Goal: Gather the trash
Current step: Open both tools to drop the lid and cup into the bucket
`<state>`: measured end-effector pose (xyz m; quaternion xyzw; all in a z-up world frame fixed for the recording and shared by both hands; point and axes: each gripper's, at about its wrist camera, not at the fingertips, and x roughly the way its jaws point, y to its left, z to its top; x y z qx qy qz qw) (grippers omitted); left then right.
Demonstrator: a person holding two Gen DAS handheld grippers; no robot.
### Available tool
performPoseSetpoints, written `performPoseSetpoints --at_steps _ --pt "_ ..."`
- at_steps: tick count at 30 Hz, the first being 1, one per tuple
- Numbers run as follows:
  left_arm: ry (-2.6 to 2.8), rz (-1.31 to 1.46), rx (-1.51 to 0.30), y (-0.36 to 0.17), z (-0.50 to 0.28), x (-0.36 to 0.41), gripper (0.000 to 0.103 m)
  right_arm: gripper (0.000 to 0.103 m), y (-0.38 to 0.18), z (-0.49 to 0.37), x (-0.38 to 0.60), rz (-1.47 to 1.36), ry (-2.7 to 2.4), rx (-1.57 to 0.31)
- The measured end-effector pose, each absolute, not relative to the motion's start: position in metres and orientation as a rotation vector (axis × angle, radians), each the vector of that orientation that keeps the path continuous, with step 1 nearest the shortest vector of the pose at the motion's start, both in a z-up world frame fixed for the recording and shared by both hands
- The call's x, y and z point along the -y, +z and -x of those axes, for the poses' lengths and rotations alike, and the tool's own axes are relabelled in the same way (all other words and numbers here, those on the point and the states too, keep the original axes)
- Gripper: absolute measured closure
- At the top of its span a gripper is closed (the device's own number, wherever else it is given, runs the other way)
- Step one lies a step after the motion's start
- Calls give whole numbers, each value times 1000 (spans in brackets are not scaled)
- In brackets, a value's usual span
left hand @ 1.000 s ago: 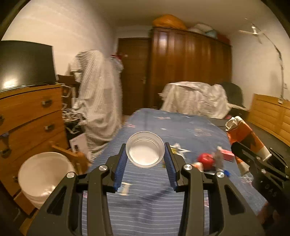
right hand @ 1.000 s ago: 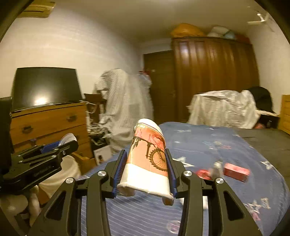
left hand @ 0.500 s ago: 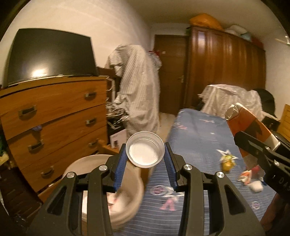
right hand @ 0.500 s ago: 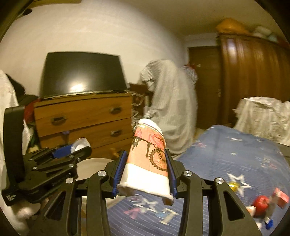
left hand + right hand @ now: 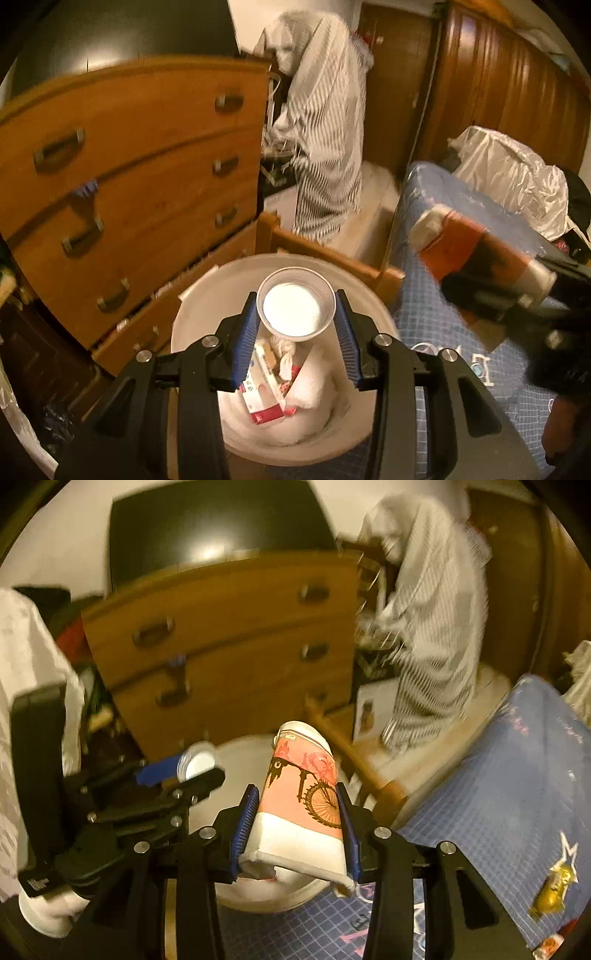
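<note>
My left gripper [image 5: 295,314] is shut on a small clear plastic cup [image 5: 295,301] with a white bottom, directly above a white trash bin [image 5: 207,295] that holds cartons [image 5: 264,398] and crumpled paper. My right gripper [image 5: 297,808] is shut on a squashed paper cup [image 5: 301,794] printed with a bicycle on pink, over the bin's [image 5: 243,755] near rim. In the left wrist view the right gripper [image 5: 498,291] and its paper cup [image 5: 465,243] show at the right. In the right wrist view the left gripper [image 5: 181,771] and its plastic cup [image 5: 197,762] show at the left.
A wooden chest of drawers [image 5: 122,177] with a dark TV [image 5: 218,528] on top stands just behind the bin. A bed with a blue checked cover [image 5: 517,775] lies to the right, with a gold wrapper [image 5: 554,890] on it. A striped cloth [image 5: 325,122] hangs beyond.
Both grippers swung left from over the bed to the white bin and tipped downward. Each still holds its cup as before.
</note>
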<state>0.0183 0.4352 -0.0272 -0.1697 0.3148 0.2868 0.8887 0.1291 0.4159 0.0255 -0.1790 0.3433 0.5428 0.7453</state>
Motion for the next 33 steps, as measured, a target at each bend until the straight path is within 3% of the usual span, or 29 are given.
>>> performPoseSetpoints --at_steps 13,28,31,33 --pt "599 429 -819 -84 -25 -489 64 60 -56 -165 -469 463 1177 -968" --pt "615 441 -827 -91 -23 -504 64 60 -63 -186 -451 456 1164 -970" --pt "615 439 -832 -91 -24 -504 64 52 -62 -187 -450 452 1168 -969" --pt "627 437 -840 -92 -24 -504 58 49 -61 -187 -450 446 1166 -967"
